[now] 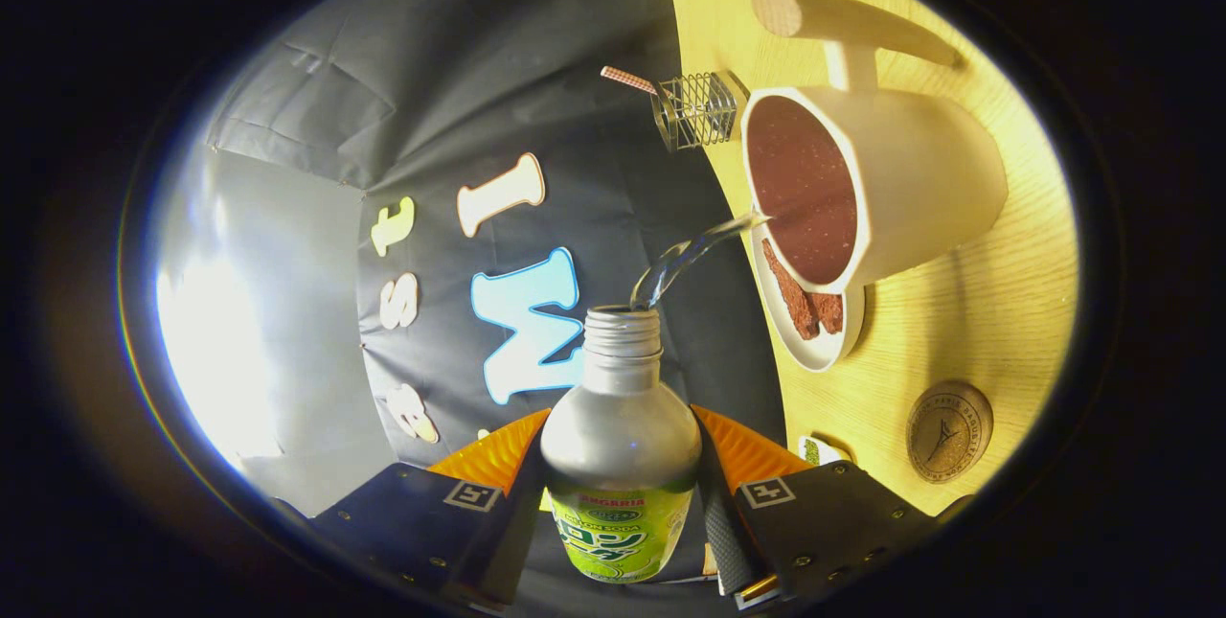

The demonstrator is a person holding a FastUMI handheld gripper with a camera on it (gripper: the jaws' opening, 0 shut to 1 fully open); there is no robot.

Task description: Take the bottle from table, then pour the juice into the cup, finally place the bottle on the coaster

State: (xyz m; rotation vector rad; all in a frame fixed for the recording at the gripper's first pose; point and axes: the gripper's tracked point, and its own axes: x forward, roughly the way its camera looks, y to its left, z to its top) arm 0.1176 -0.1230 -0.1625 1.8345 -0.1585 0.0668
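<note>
Silver bottle (621,465) sits clamped between both fingers of the gripper (623,493), tipped over, and a clear stream (690,254) arcs from its open neck into the white cup (862,182) on the wooden table (958,331). Near the table's edge, a round coaster (948,431) lies bare.
</note>
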